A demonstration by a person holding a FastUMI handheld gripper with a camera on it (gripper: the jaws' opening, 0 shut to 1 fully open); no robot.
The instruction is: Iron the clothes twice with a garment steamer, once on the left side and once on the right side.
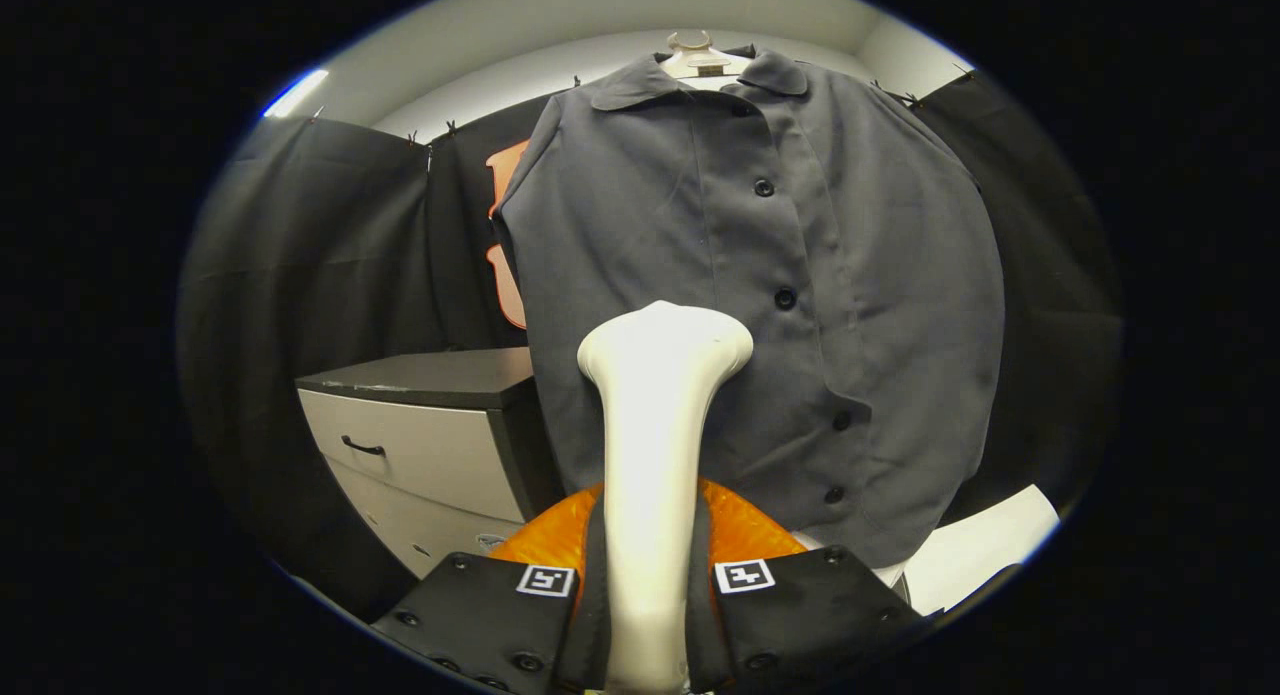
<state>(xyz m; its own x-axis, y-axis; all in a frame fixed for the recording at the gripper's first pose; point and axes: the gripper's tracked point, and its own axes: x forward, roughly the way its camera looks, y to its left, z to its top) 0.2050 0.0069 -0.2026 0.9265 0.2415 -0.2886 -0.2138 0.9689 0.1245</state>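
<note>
Gripper view: tongs [648, 585] clamped on steamer [655, 425] handle, held upright; head apparently touching shirt [800, 275] front.

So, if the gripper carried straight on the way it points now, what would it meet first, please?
Most likely the grey shirt on its hanger. The gripper is shut on the white steamer, whose head would arrive first, left of the button placket. How near it already is, I cannot tell.
</note>
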